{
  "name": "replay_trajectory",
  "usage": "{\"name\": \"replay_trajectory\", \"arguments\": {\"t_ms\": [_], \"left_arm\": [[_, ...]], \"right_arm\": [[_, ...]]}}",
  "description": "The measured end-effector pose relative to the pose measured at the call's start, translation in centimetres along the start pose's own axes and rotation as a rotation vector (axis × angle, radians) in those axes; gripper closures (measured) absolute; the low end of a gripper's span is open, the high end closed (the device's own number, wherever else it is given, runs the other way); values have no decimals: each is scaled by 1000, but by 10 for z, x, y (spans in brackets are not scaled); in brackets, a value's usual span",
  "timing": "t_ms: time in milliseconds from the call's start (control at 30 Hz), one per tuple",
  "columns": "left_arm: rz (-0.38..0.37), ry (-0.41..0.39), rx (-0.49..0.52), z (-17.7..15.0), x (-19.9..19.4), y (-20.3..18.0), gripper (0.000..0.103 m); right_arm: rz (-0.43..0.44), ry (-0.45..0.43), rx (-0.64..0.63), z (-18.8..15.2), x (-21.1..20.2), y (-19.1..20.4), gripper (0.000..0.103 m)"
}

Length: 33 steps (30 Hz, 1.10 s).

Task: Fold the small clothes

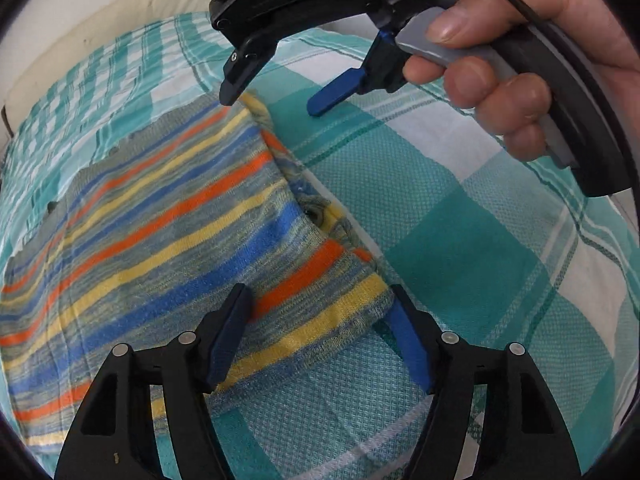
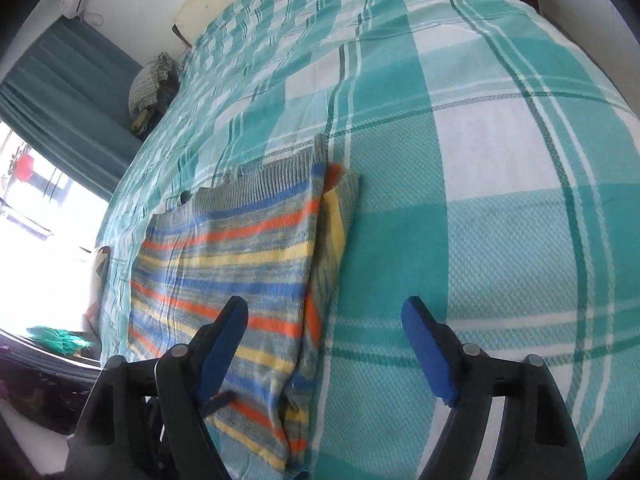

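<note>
A striped knit sweater (image 1: pixel 160 220) in grey, blue, orange and yellow lies flat on a teal and white checked bedspread (image 1: pixel 460 240), one side folded over. My left gripper (image 1: pixel 320 320) is open at its near right corner: one finger rests on the knit, the other at the corner's edge, and the corner lies between them. My right gripper (image 1: pixel 280 100), held by a hand (image 1: pixel 500 80), hovers open over the sweater's far right edge. In the right wrist view the right gripper (image 2: pixel 326 340) stands open above the sweater (image 2: pixel 232 248) and the bedspread (image 2: pixel 480 200), with nothing held.
A cream pillow (image 1: pixel 100 28) lies at the head of the bed. Left of the bed are a teal curtain (image 2: pixel 68 100), a bright window (image 2: pixel 36 220), a bundle of checked cloth (image 2: pixel 154 84) and a green item (image 2: pixel 56 340). Bare bedspread stretches to the right.
</note>
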<state>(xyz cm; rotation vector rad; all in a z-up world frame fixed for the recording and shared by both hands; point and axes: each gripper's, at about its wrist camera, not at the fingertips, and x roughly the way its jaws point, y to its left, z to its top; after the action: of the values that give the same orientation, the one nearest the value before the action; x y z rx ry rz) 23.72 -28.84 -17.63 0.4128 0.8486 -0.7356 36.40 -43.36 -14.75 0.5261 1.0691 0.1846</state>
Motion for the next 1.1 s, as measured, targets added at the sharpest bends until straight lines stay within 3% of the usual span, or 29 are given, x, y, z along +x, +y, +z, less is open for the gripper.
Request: {"name": "replay_trajectory", "arguments": {"t_ms": [33, 67, 100, 133, 167, 300, 433, 533, 700, 767, 800, 867, 900, 933, 1000, 1100], "left_arm": [[-9, -17, -20, 1, -2, 2, 53], [-7, -23, -29, 2, -2, 3, 89], [6, -25, -48, 4, -4, 6, 93], [-35, -37, -97, 4, -7, 14, 94], [-66, -55, -153, 4, -14, 25, 94], [-134, -160, -377, -9, -62, 82, 95], [-138, -231, -573, -46, -113, 150, 95], [-113, -233, -700, -79, -130, 193, 95], [-24, -192, -804, -121, -129, 241, 94], [0, -130, -827, -132, -117, 255, 90], [15, -94, -845, -137, -111, 261, 81], [23, -64, -886, -150, -112, 274, 68], [11, -83, -899, -158, -121, 277, 62], [13, -100, -902, -164, -130, 278, 57], [40, -132, -880, -170, -149, 278, 33], [39, -173, -833, -169, -164, 274, 23]], "right_arm": [[14, 1, 18, 9, 13, 0, 32], [27, -4, 42, 16, 24, 0, 36], [38, -9, 68, 22, 34, 0, 42], [46, -14, 91, 27, 44, 1, 71], [19, -20, 103, 31, 50, 3, 94], [-27, -72, 20, 44, 39, 47, 94], [30, -93, -115, 53, 28, 124, 94], [95, -63, -177, 56, 52, 185, 94], [118, 3, -278, 44, 125, 275, 94], [100, 13, -322, 35, 152, 300, 91], [94, 21, -348, 31, 166, 309, 87], [131, 56, -336, 26, 187, 314, 67], [145, 62, -315, 23, 190, 313, 64], [161, 38, -300, 20, 185, 311, 64], [185, -22, -306, 15, 163, 304, 64], [90, -80, -395, -2, 120, 288, 64]]}}
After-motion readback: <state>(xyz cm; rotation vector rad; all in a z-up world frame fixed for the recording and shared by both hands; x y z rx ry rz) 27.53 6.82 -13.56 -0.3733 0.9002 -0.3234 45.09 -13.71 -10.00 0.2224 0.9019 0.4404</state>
